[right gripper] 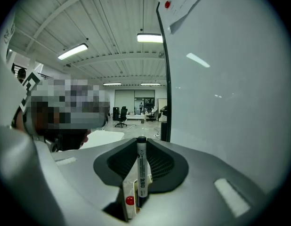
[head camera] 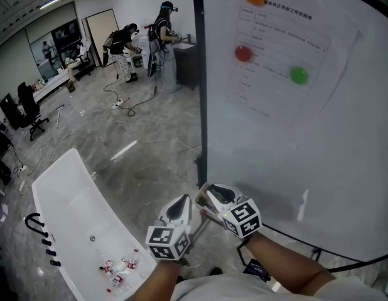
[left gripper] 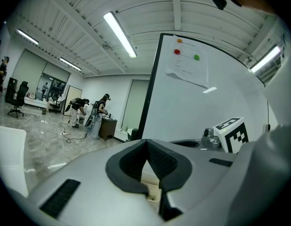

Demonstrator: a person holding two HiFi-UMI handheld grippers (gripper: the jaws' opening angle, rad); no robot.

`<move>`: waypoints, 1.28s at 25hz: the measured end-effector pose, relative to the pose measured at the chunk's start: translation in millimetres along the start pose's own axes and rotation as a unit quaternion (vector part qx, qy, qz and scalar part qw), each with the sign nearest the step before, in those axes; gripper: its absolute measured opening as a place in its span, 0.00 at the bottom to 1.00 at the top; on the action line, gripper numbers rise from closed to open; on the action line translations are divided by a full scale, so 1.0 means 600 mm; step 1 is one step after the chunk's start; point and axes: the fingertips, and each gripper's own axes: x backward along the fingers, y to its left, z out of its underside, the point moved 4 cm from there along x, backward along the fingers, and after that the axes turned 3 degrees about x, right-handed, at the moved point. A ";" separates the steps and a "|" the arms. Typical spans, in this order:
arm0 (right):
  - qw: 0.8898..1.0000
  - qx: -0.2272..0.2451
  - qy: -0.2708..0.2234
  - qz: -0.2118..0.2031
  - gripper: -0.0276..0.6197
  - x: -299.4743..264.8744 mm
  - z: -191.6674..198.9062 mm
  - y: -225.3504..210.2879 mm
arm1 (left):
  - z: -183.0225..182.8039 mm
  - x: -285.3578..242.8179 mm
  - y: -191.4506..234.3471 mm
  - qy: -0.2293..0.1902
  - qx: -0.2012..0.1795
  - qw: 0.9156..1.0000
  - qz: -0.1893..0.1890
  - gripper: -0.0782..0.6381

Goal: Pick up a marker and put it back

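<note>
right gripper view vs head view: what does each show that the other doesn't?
Right gripper view only: the right gripper's jaws closed on the marker, which stands upright with its dark cap up.
Head view only: the green magnet, and the small items scattered on the white table.
Both: the whiteboard, the paper sheet on it and the red magnet.
</note>
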 end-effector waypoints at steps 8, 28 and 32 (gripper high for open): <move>0.995 0.061 0.073 -0.041 0.14 -0.068 0.060 0.020 | 0.015 0.016 0.029 0.001 0.014 1.000 -0.019 0.11; 0.947 0.196 0.239 -0.082 0.15 -0.155 0.220 0.073 | 0.039 0.054 0.078 0.005 0.034 0.998 -0.052 0.11; 0.955 0.183 0.222 -0.078 0.18 -0.150 0.211 0.072 | 0.040 0.056 0.077 0.006 0.033 0.998 -0.052 0.12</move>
